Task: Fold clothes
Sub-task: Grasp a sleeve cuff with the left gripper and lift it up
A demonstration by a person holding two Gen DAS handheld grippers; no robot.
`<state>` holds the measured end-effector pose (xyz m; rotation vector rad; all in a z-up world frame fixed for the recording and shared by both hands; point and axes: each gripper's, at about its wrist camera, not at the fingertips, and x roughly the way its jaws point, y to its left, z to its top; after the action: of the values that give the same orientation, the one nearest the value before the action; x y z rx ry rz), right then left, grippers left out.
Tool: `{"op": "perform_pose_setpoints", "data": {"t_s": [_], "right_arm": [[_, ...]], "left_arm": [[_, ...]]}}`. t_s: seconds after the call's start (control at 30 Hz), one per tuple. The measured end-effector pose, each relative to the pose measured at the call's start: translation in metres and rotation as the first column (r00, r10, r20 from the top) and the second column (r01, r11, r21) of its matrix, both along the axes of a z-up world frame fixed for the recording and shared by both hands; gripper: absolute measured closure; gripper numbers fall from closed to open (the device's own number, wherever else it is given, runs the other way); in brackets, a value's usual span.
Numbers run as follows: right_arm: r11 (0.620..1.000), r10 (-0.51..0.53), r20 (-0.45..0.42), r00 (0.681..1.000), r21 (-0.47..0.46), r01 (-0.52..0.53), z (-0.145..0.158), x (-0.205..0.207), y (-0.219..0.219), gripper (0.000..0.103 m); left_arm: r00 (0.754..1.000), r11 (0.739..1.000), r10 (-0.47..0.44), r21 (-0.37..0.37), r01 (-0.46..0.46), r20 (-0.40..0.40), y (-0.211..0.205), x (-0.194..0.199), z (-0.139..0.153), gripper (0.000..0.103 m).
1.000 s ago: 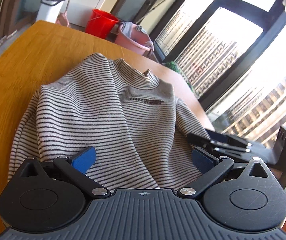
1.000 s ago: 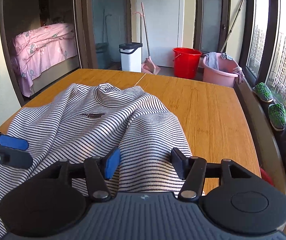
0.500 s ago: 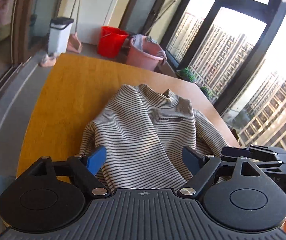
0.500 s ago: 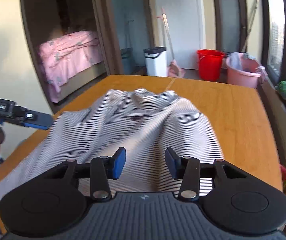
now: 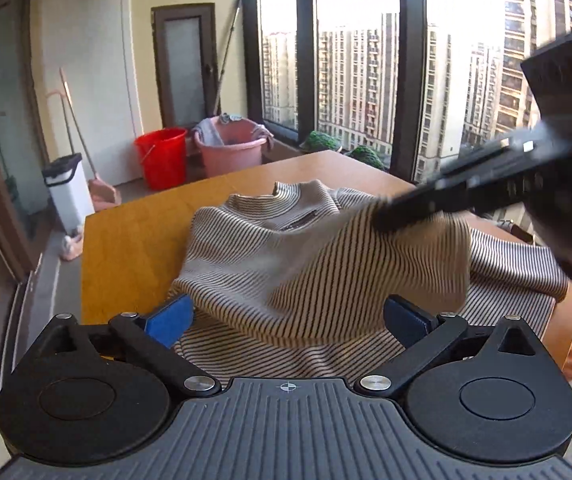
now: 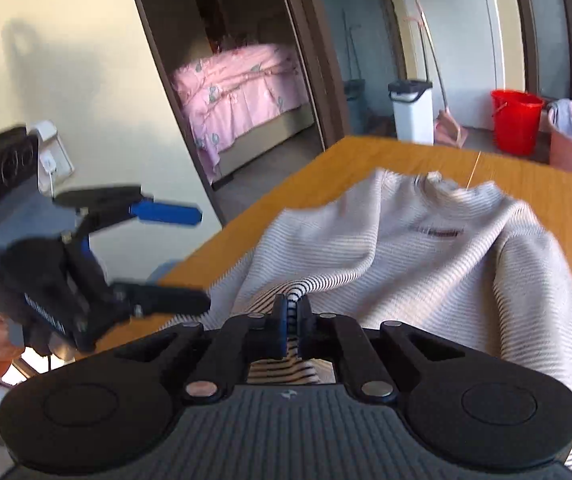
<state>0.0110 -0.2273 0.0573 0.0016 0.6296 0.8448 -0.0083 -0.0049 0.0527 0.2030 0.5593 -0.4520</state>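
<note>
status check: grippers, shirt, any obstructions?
Right gripper shut on striped shirt hem, lifting a fold. Left gripper open, holding nothing, shirt below it. Shirt unfolded on wooden table. Nothing in the way.

Bright daylight from blown-out windows (image 5: 358,60), fisheye-bent edges, motion blur on striped shirt (image 6: 426,248)

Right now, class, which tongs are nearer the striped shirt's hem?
Right. The right tongs are shut on the shirt at its hem, lifting it; the left tongs hang open above it, touching nothing.
</note>
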Motion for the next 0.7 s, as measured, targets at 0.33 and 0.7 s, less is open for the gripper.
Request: {"op": "perform_pose_setpoints", "data": {"t_s": [0.33, 0.7], "right_arm": [[0.995, -0.005, 0.086, 0.996, 0.096, -0.003, 0.054, 0.005, -0.010, 0.099], [0.970, -0.228, 0.219, 0.949, -0.036, 0.241, 0.050, 0.016, -0.055, 0.074]], "left_arm": [[0.924, 0.945, -0.154, 0.326, 0.034, 0.350, -0.090, 0.011, -0.017, 0.000], [0.938, 0.978, 0.186, 0.033, -0.204, 0.293, -0.026, 0.070, 0.022, 0.087]]}}
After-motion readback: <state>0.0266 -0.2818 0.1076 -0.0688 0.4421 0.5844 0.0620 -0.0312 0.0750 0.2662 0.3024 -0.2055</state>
